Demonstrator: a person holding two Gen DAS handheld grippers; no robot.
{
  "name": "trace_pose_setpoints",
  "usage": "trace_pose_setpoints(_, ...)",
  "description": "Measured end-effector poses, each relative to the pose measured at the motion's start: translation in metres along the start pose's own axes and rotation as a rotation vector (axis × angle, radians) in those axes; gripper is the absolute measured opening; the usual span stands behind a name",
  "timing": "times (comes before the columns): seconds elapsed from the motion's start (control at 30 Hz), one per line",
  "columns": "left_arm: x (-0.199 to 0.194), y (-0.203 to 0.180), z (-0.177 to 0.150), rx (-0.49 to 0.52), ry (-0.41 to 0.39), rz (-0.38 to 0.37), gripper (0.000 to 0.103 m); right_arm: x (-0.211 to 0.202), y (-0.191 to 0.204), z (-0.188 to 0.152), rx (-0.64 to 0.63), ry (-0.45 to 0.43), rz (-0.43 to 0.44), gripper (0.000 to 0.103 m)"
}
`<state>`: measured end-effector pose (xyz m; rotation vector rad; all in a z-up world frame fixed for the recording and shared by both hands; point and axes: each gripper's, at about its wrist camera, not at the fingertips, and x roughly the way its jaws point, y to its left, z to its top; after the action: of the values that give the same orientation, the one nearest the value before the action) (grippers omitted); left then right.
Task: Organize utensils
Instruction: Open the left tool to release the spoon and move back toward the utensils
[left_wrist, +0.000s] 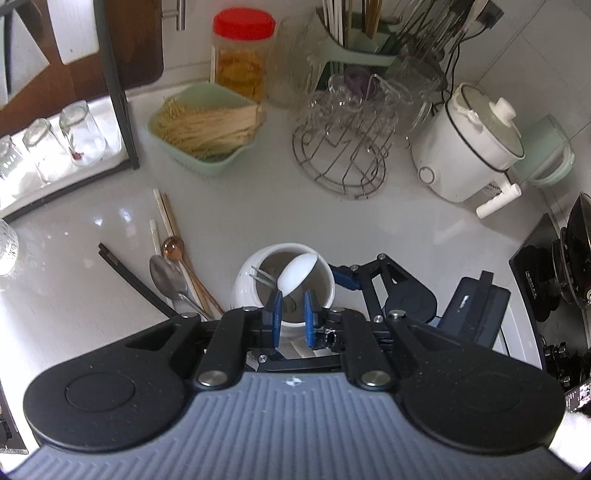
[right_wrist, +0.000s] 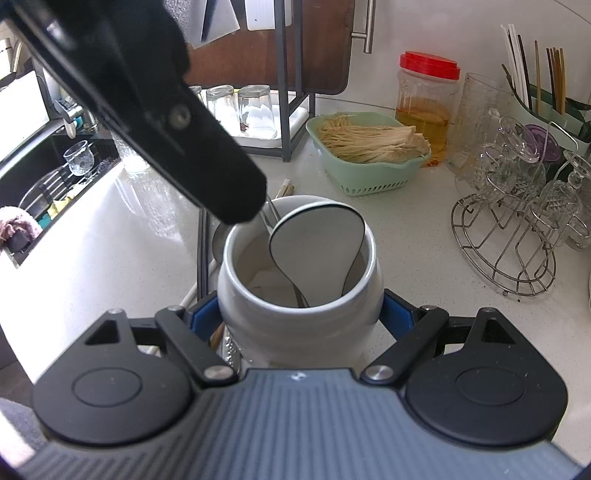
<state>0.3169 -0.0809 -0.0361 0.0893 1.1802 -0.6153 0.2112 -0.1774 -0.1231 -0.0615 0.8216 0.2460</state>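
My right gripper (right_wrist: 301, 314) is shut on a white ceramic jar (right_wrist: 295, 332), a blue pad on each side of it. A white ceramic spoon (right_wrist: 317, 251) and a metal fork (left_wrist: 261, 276) stand in the jar (left_wrist: 251, 284), both head up. My left gripper (left_wrist: 293, 295) hovers over the jar's rim. Its blue pads are a narrow gap apart, and I see nothing pressed between them. The fork's tines are just left of its left pad. On the counter to the left lie a steel spoon (left_wrist: 166, 275), a copper spoon (left_wrist: 173, 246), black chopsticks (left_wrist: 129, 277) and pale chopsticks (left_wrist: 162, 210).
Behind the jar are a green basket of noodles (left_wrist: 221, 162), a wire rack with glasses (left_wrist: 343, 158), a white cooker (left_wrist: 461, 155), a red-lidded jar (left_wrist: 240, 55) and a green utensil holder (left_wrist: 354, 40). A black stove (left_wrist: 554, 280) is at the right, a sink (right_wrist: 44, 192) far left.
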Motion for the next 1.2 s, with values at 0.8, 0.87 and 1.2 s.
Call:
trace_pose_setpoints(0.8, -0.018, 0.049, -0.050, -0.171, -0.182, 0.093, 0.014, -0.002, -0.014, -0.001, 0.063, 0.012, -0.053, 0.091)
trace_pose_setpoints(0.87, -0.016, 0.055, -0.054, -0.195, -0.184, 0.093, 0.014, -0.003, -0.015, -0.002, 0.067, 0.013, -0.056, 0.091)
trace_pose_setpoints(1.2, -0.002, 0.082, -0.074, -0.284, -0.180, 0.092, 0.022, -0.009, -0.019, -0.008, 0.089, 0.009, -0.078, 0.091)
